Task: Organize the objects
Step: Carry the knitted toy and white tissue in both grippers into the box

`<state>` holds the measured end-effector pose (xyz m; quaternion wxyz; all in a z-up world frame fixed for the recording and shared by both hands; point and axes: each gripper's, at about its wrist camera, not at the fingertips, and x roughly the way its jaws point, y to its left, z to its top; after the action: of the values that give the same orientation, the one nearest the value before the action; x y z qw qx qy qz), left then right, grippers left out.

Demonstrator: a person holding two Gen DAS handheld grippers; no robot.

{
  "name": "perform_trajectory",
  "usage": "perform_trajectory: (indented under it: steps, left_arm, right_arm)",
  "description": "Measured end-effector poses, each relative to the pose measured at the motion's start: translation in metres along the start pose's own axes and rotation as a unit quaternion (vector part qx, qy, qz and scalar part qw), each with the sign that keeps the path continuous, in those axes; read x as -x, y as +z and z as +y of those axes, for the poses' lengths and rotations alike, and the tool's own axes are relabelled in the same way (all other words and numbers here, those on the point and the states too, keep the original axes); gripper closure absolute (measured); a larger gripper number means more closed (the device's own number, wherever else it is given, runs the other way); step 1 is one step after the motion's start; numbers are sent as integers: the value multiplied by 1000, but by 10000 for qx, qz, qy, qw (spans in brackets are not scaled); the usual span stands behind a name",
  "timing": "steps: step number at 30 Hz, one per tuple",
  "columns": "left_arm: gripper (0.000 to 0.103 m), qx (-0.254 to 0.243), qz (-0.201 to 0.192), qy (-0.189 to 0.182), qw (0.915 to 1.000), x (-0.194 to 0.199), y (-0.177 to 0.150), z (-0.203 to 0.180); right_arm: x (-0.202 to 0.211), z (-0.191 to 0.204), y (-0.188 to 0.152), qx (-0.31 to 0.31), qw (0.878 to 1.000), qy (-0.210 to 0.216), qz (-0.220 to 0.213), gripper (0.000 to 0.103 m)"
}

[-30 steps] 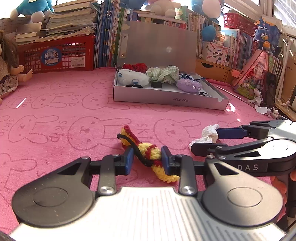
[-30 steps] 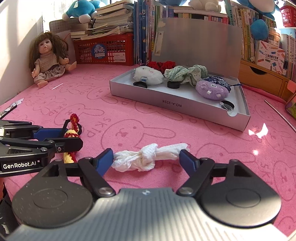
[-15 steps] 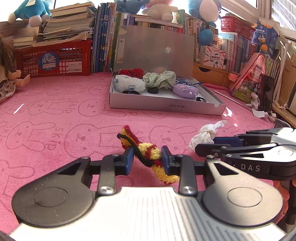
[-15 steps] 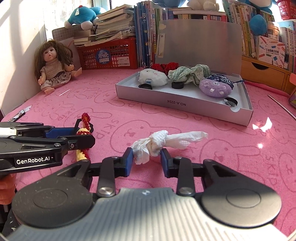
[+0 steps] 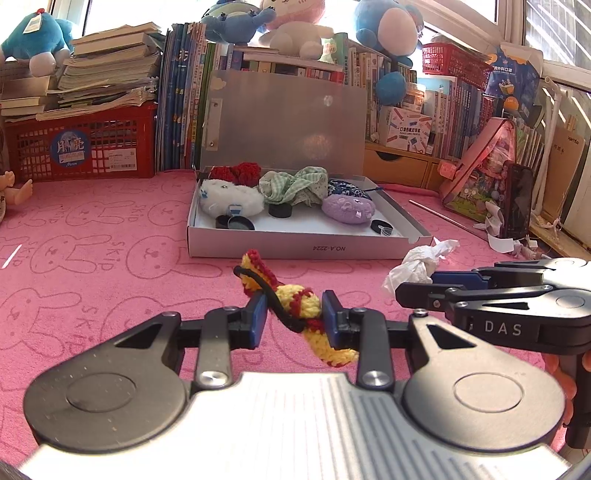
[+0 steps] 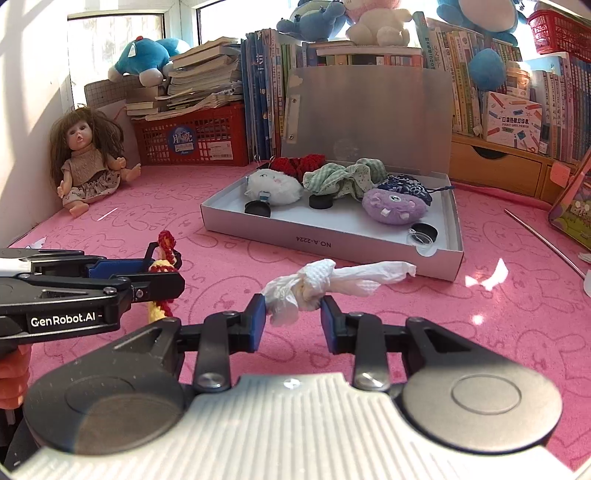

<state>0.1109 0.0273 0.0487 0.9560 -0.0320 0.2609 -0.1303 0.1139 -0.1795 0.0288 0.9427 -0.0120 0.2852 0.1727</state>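
Left wrist cam: the left tongs [image 5: 294, 317] are clamped on a yellow-and-red crochet scrunchie [image 5: 295, 301], held just above the pink tabletop [image 5: 92, 258] in front of the open grey box [image 5: 295, 247]. Right wrist cam: the right tongs [image 6: 293, 319] are pinched on a knotted white tissue [image 6: 314, 286], near that box's front wall.

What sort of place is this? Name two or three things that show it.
Probably a child's room or play corner at home: a doll sits on the pink bunny-print mat, plush toys top rows of children's books.
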Motion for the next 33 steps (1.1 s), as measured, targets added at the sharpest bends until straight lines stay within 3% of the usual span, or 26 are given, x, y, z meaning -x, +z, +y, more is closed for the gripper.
perform_trajectory:
  steps: [16, 33]
  left_arm:
    - [66, -5, -101, 105, 9999, -55, 62, -4]
    - [66, 270, 1, 349, 9990, -117, 82, 13]
  right_arm:
    - [-14, -34, 40, -380, 9983, -419, -171, 62]
    - [-55, -59, 61, -1249, 9912, -373, -214, 59]
